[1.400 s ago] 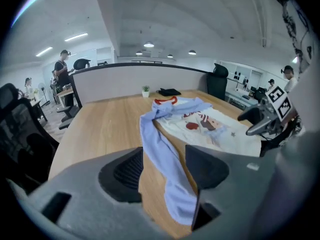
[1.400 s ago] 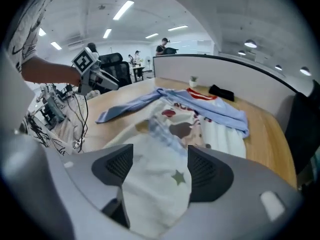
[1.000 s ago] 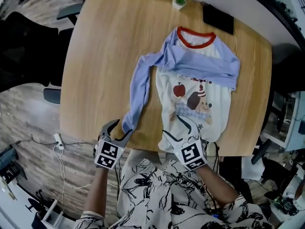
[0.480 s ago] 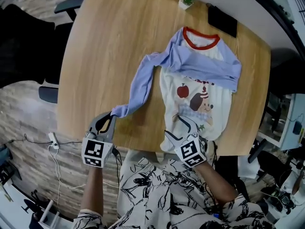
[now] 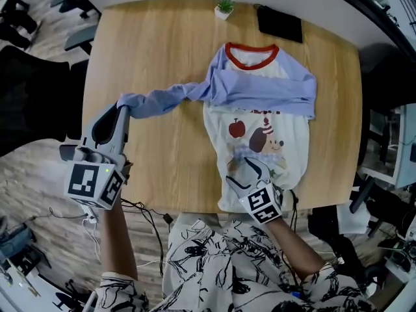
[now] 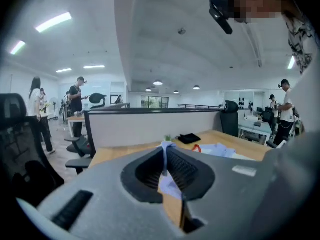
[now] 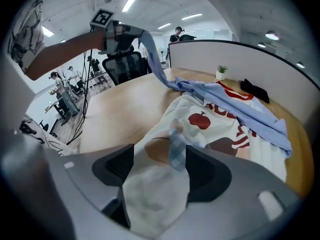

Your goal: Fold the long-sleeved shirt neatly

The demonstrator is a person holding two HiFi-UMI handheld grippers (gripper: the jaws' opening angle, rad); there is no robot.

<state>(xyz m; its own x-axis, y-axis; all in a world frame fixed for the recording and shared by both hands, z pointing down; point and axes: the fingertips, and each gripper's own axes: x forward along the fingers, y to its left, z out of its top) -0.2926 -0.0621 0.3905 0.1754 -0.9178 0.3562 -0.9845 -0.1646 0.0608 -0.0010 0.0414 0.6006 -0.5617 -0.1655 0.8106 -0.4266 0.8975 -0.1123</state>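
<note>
Blue sleeve [image 5: 159,100] stretches toward nine o'clock, clamped in the closed fingers of the left gripper [image 5: 123,108]; the right gripper [image 5: 251,169], fingers apart, straddles the shirt [image 5: 260,138] hem.

Table: light wood [image 5: 162,57], rounded corners.
Floor: grey-brown planks [image 5: 39,174] beyond the table's left edge.
Partition: low grey wall [image 6: 150,126] along the table's far edge.
Chair: black office chair [image 6: 17,149].
Light: white ceiling strips [image 6: 52,21].
</note>
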